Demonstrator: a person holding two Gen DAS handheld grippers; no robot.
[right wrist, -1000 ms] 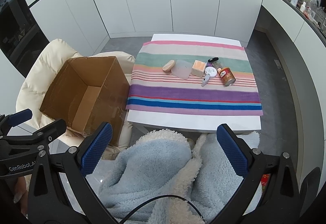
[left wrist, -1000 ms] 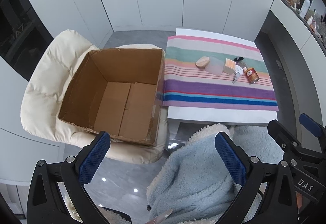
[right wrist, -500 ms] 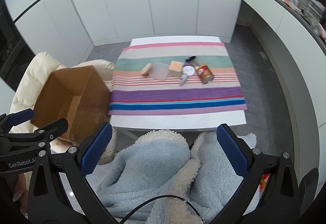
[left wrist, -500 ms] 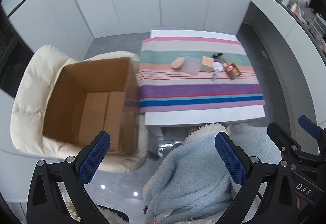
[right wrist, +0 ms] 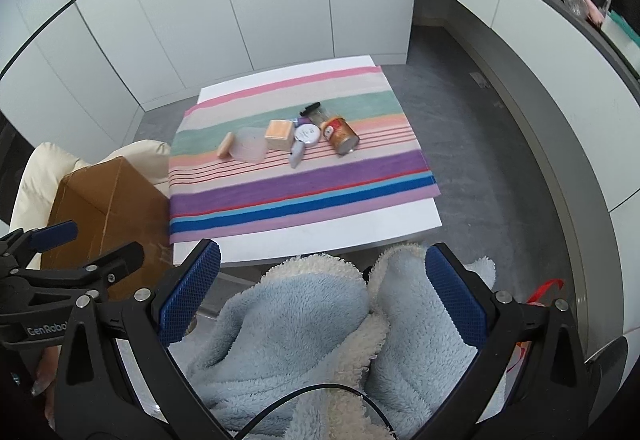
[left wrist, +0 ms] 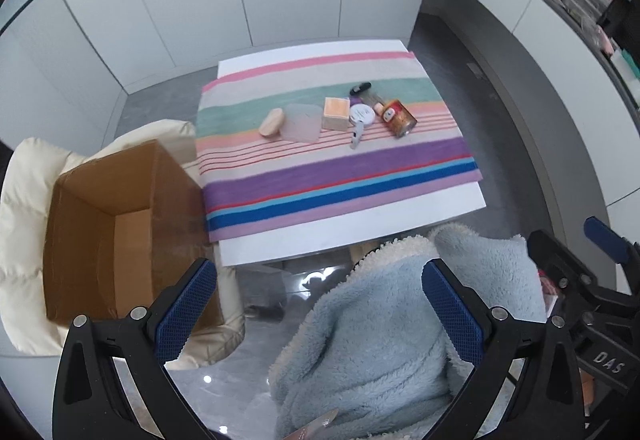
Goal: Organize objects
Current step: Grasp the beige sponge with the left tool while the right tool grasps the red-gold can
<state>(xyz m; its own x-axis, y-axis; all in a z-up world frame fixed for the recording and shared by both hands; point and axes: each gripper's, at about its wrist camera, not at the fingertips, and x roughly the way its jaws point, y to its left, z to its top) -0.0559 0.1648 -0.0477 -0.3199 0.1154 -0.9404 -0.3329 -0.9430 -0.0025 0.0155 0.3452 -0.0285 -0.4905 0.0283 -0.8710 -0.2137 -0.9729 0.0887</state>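
Both cameras have swung rightward since a second ago, so the cardboard box (left wrist: 120, 236) now sits lower and further left in each view and the table (left wrist: 360, 224) is more central.

Left wrist view: the left gripper (left wrist: 320, 304) hangs above the person's lap with its jaws spread wide and nothing between the blue pads (left wrist: 186, 310). Below it lies a pale blue fleece garment (left wrist: 384, 340). The box stands open and empty on a cream padded chair (left wrist: 24, 224), just beside the left edge of the table. A striped cloth (left wrist: 320, 176) covers most of the white tabletop. On the cloth, in a row from left to right: a tan oval block (left wrist: 272, 123), a translucent lid (left wrist: 302, 122), a peach-topped cube (left wrist: 336, 113), a round white tin (left wrist: 362, 115) touching the cube, a grey tool (left wrist: 356, 135) just in front of the tin, and a can (left wrist: 398, 119) lying on its side. A dark bottle (left wrist: 362, 88) lies behind the tin.

Right wrist view: the right gripper (right wrist: 322, 296) is likewise wide apart and holds nothing, poised over the fleece. The left gripper appears at the left edge. The same row of objects lies on the cloth, well apart from both grippers.
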